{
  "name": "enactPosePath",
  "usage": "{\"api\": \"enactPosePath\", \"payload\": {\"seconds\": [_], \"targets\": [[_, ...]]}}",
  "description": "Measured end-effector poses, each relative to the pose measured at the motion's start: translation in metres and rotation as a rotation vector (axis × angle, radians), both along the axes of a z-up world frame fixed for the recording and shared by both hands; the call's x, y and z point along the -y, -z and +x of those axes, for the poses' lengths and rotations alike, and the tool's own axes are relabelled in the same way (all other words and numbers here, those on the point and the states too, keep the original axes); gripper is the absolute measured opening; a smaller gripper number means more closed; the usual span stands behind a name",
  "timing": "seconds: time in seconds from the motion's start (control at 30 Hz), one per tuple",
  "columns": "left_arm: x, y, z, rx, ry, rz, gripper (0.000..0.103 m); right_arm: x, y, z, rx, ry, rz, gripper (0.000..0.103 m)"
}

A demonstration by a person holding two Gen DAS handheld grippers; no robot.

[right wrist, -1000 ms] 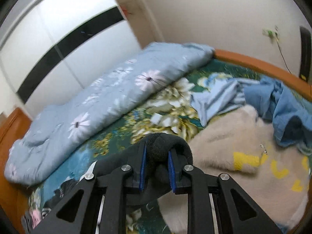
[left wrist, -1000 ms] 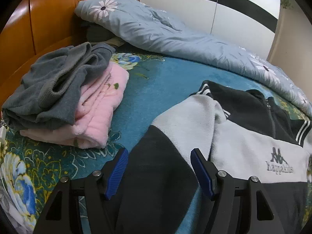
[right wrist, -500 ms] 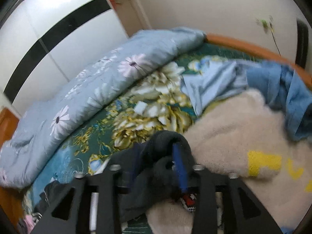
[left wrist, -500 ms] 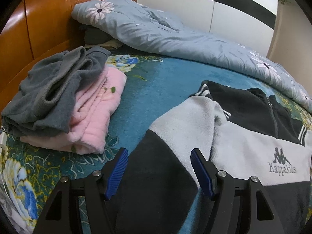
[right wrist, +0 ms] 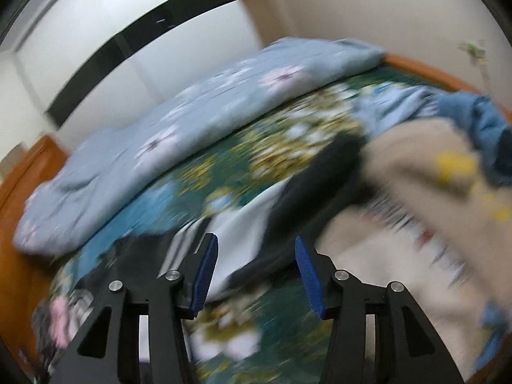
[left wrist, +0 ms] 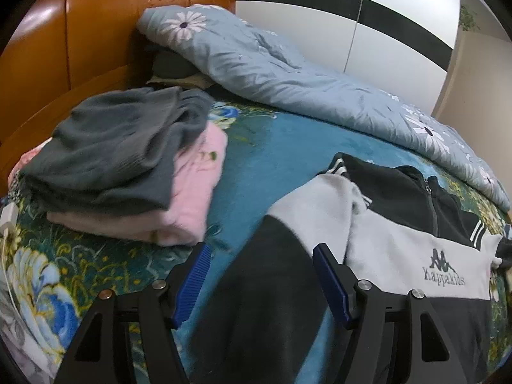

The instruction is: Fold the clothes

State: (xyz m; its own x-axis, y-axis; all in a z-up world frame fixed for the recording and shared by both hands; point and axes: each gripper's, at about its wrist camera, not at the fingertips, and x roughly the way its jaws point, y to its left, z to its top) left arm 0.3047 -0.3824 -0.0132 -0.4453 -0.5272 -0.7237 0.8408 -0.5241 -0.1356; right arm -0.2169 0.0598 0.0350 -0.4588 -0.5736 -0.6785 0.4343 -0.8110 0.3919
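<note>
Both the left gripper [left wrist: 260, 280] and right gripper [right wrist: 254, 270] hang spread, empty, over the Kappa jacket [left wrist: 400, 249]; bare bedspread [left wrist: 272, 160] separates it from the folded stack [left wrist: 128, 172].

A black-and-grey zip-neck sweatshirt [left wrist: 400, 240] lies spread front-up on the bed, printed logo on its pale chest band, one sleeve [left wrist: 288, 256] running toward 6 o'clock, grey at the shoulder and black below. At 9 o'clock sits a folded stack: a dark grey garment [left wrist: 121, 147] atop a pink fleece one [left wrist: 188, 198]. The right wrist view, blurred, shows its other sleeve [right wrist: 304, 204] stretched toward 1 o'clock.
</note>
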Motion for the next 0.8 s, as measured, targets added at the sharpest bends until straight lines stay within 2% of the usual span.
{"api": "enactPosePath", "payload": {"seconds": [0.13, 0.27, 0.37, 0.47, 0.53, 0.63, 0.73, 0.8], "targets": [[-0.012, 0.008, 0.014, 0.038, 0.054, -0.002, 0.070, 0.037, 0.017, 0.067, -0.001, -0.140, -0.098, 0.055], [-0.024, 0.015, 0.028, 0.076, 0.108, -0.005, 0.070, 0.080, 0.043, 0.128, 0.015, -0.264, -0.098, 0.055], [-0.041, 0.022, 0.033, 0.118, 0.182, -0.023, 0.070, 0.114, 0.064, 0.172, 0.027, -0.374, -0.026, 0.055], [-0.061, 0.033, 0.028, 0.181, 0.276, -0.055, 0.070, 0.139, 0.078, 0.201, -0.014, -0.431, 0.094, 0.055], [-0.070, 0.042, 0.020, 0.229, 0.306, -0.067, 0.070, 0.153, 0.087, 0.216, -0.054, -0.432, 0.201, 0.055], [-0.075, 0.055, 0.011, 0.274, 0.330, -0.066, 0.070, 0.159, 0.098, 0.231, -0.082, -0.410, 0.304, 0.055], [-0.077, 0.060, 0.008, 0.313, 0.318, -0.100, 0.070, 0.158, 0.106, 0.238, -0.068, -0.405, 0.322, 0.056], [-0.075, 0.060, 0.011, 0.289, 0.313, -0.096, 0.070, 0.157, 0.110, 0.240, -0.053, -0.398, 0.322, 0.060]]}}
